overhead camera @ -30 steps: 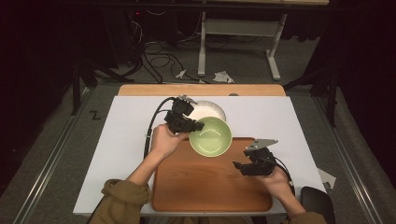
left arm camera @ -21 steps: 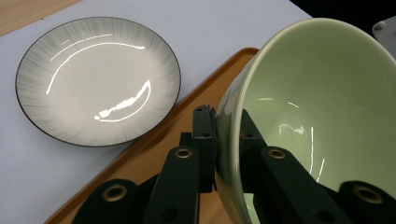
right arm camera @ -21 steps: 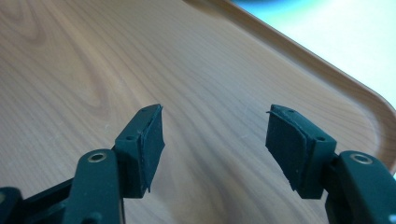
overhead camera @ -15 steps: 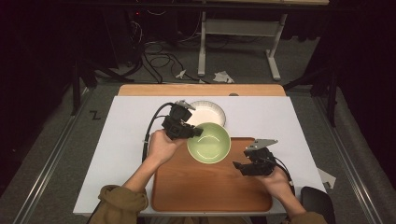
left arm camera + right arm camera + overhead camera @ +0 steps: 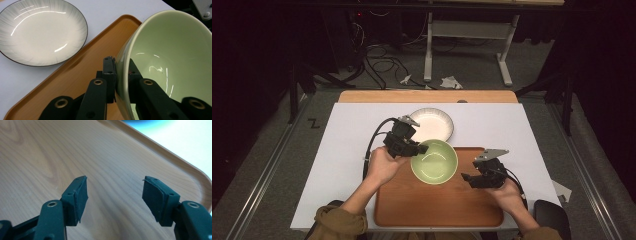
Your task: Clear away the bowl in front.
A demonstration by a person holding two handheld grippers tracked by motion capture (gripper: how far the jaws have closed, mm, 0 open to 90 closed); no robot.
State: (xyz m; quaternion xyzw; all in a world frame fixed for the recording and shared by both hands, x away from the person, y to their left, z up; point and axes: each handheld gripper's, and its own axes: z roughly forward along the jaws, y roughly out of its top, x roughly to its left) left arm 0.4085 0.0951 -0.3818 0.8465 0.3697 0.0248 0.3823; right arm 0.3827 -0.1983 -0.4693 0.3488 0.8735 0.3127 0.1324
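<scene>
Over the tray's (image 5: 437,205) far left corner, left hand-held gripper (image 5: 121,75) pinched the green bowl (image 5: 434,161) by its rim wall. Glazed ceramic: rigid, slippery, breakable; rim grip suited. Right hand-held gripper (image 5: 115,195) spread, empty.

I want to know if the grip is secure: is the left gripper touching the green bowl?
Touching. The left gripper view shows the left gripper with one jaw outside and one inside the green bowl, both pressed against its wall.

The bowl (image 5: 434,161) sits over the tray's (image 5: 437,210) far-left corner, plate (image 5: 432,125) just behind.
</scene>
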